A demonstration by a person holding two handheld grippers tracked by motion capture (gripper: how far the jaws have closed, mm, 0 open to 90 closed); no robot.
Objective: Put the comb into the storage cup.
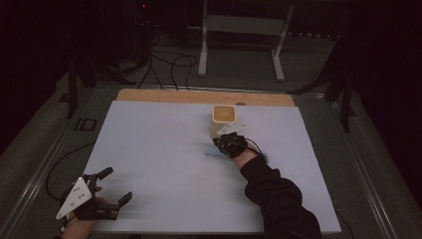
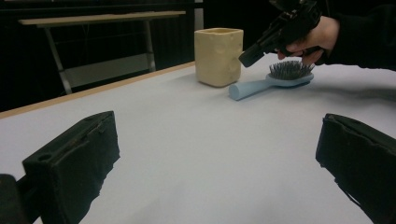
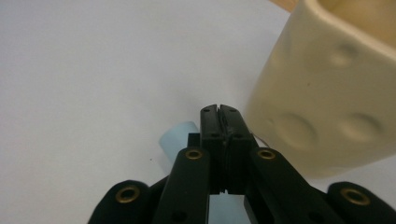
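Observation:
A light blue hairbrush (image 2: 273,79) lies bristles up on the white table sheet (image 1: 164,164), its handle (image 3: 180,137) pointing away from a cream dimpled cup (image 2: 218,56) (image 1: 223,113) that stands just behind it. My right gripper (image 3: 219,109) (image 1: 224,141) hovers over the brush, tilted down toward the cup (image 3: 322,98). Its jaws are pressed together with nothing between them. My left gripper (image 1: 117,184) (image 2: 219,140) rests near the table's front left corner, jaws wide open and empty.
A wooden strip (image 1: 204,96) borders the table's far edge. Beyond it stand a white metal frame (image 1: 244,30) and loose cables (image 1: 169,64) on the floor. Dark floor surrounds the table.

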